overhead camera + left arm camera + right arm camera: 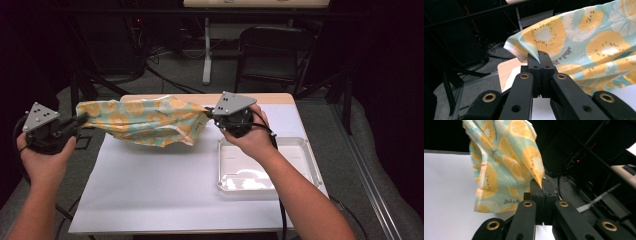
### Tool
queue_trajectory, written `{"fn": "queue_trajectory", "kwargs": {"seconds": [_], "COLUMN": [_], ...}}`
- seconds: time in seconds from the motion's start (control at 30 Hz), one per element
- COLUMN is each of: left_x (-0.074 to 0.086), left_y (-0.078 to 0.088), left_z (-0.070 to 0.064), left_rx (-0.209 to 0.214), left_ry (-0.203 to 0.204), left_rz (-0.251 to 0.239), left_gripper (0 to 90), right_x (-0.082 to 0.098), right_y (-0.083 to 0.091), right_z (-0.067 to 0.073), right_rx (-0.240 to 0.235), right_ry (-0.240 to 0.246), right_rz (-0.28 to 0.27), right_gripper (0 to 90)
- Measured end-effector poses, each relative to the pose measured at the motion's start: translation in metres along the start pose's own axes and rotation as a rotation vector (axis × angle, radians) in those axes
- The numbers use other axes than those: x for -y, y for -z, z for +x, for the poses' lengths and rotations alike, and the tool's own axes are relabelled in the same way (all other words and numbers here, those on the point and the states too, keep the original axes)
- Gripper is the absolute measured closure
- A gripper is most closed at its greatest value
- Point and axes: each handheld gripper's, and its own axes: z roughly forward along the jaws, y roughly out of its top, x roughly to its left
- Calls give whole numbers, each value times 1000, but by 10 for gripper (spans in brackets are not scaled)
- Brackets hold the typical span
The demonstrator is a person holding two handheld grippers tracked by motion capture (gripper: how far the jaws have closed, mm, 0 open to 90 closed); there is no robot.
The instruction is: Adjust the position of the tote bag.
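Here your left gripper [79, 121] and right gripper [210, 114] each pinch a corner of the fruit-print cloth [145, 121], jaws clamped tight, cloth stretched above the table [165, 195]

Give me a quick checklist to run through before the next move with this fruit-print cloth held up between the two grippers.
1. Left gripper jaws shut on a corner of the pale blue cloth with orange fruit slices: ok.
2. Right gripper jaws shut on the opposite corner: ok.
3. Cloth spread flat between the grippers: not ok, it sags and bunches in the middle.
4. Cloth lifted off the white-topped table: cannot tell, the lower edge hangs close to it.
5. Clear plastic tray free of the cloth: ok, it sits to the right, under the right forearm.
6. Bare table in front of the cloth for laying it down: ok.
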Motion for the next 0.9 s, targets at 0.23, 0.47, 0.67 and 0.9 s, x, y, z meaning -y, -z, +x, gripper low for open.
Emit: {"fn": "queue_trajectory", "kwargs": {"seconds": [0.23,0.47,0.67,0.9], "left_x": [-19,-29,-25,-24], "left_y": [3,7,7,6], "left_z": [0,1,2,2], "left_rx": [-16,-19,-14,-14], "left_ry": [-13,-31,-14,-18], "left_rz": [-29,-38,-41,-33], "left_gripper": [895,895,895,894], "right_x": [-14,-27,-30,-30], "right_y": [8,20,21,19], "right_z": [-13,-17,-15,-16], "right_rx": [30,48,48,48], "right_ry": [-11,3,19,10], "right_rz": [-32,-52,-50,-46], "right_gripper": [900,900,900,900]}}
